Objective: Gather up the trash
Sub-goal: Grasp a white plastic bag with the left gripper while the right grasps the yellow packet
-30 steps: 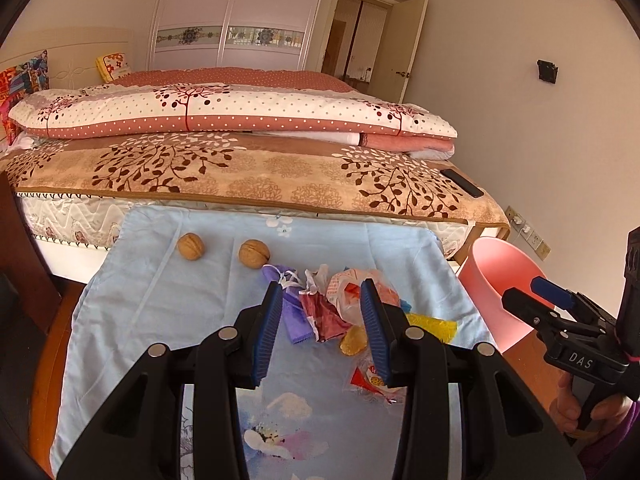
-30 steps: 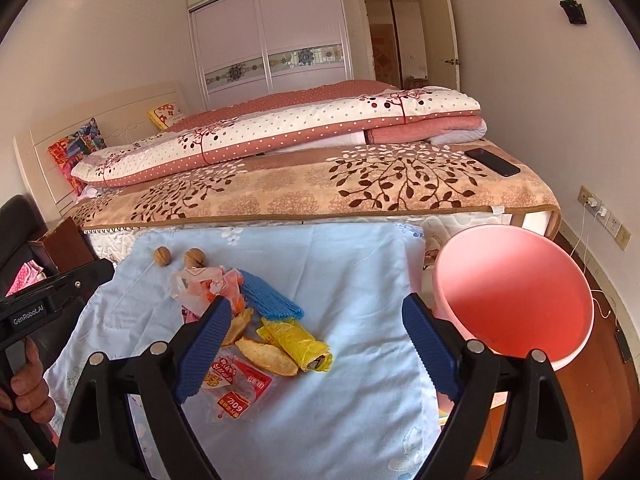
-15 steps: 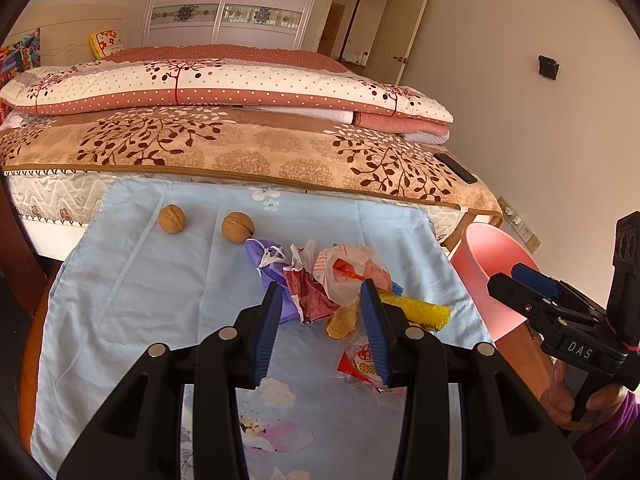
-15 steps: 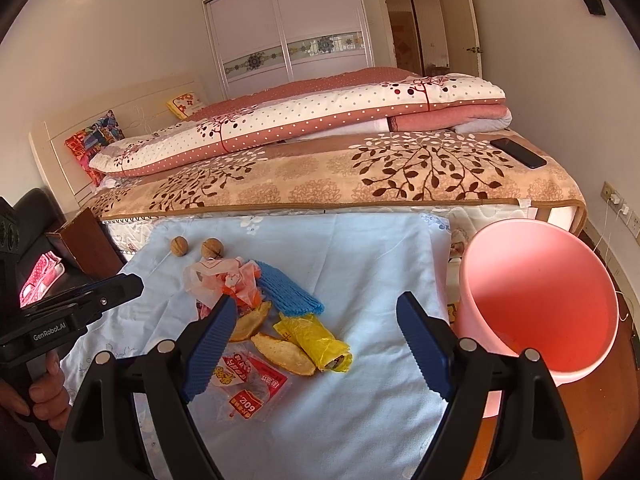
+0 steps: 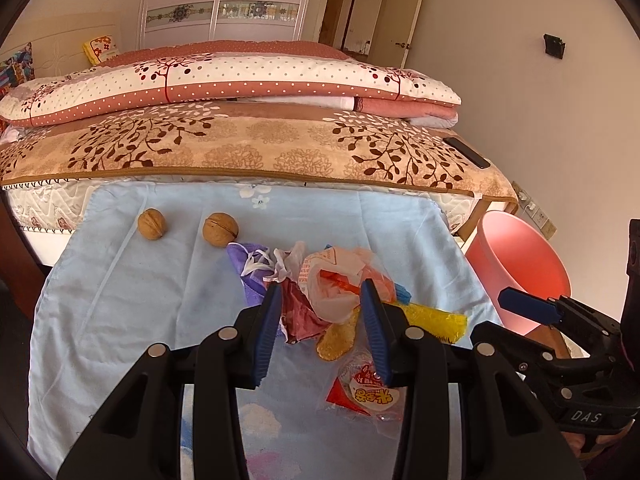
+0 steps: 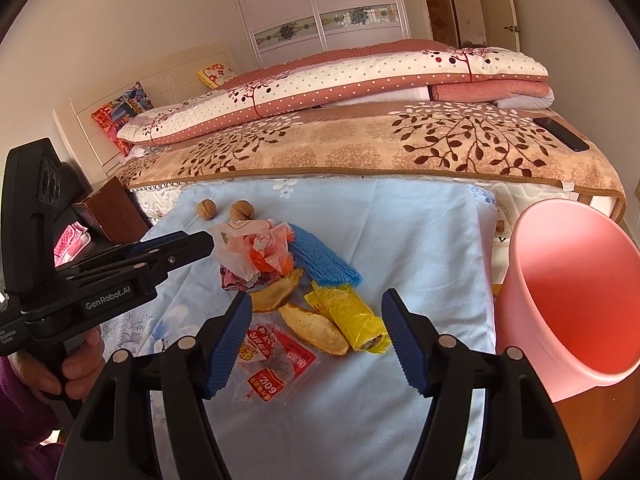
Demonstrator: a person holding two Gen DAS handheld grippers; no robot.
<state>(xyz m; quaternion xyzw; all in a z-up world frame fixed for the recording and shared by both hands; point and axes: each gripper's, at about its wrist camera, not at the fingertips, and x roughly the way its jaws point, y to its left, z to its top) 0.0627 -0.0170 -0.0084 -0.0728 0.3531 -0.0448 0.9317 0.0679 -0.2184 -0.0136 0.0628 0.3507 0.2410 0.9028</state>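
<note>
A pile of trash is lying on a surface that is wearing a light blue cloth (image 6: 420, 240), right at the foot of a bed (image 5: 248, 148).

The left claw (image 5: 320, 320) is hanging over the pile with its two blue pads apart. A thin white and orange plastic bag (image 5: 332, 280) and a crumpled dark red wrapper (image 5: 300, 316) are showing in the gap, but the pads are not squeezing them. A purple bag (image 5: 248, 264) is lying just to the left of that, and two walnuts (image 5: 180, 228) are sitting further back on the cloth, apart from the pile.

The right claw (image 6: 316, 336) is open too, and its pads have just been closing in a bit. Between them are lying a yellow wrapper (image 6: 348, 316) and a piece of brown peel (image 6: 314, 328), with nothing pressing on them yet. A second peel (image 6: 276, 292) is lying just behind. A clear snack packet with red print (image 6: 272, 364) is lying flat near the left pad. A blue foam net (image 6: 324, 260) is lying behind the yellow wrapper.

A pink bin (image 6: 576, 300) is standing on the right, just beside the edge of the cloth. A black phone (image 6: 560, 128) is lying on the bed's blanket.

A hand (image 6: 76, 368) is holding the left claw's handle.
</note>
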